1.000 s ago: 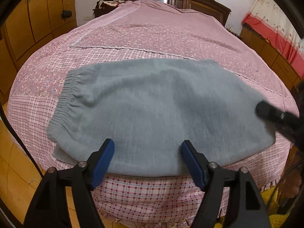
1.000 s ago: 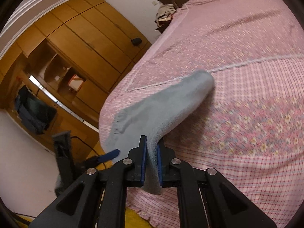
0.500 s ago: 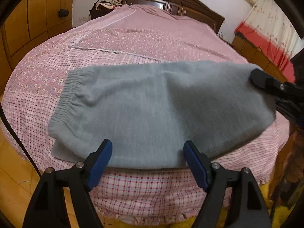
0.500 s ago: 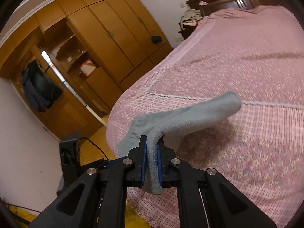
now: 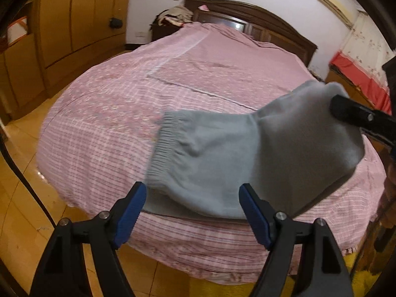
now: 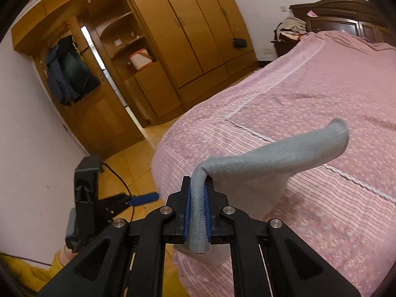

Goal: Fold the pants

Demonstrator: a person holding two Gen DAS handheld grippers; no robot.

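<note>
Your right gripper [image 6: 197, 212], clamped on the grey pants [image 5: 222, 163], lifted their leg end toward 2 o'clock; your left gripper [image 5: 191, 212] stayed wide apart.

The lifted fold of the grey pants [image 5: 292, 148] hides the bed [image 5: 104, 128] beneath it, and motion blur smears the checked cover. The right hand-held gripper [image 5: 346, 113] is cut off by the left wrist view's right edge, its grip point covered by cloth. In the right wrist view, the cloth end [image 6: 198, 210] disappears between the closed jaws.
</note>
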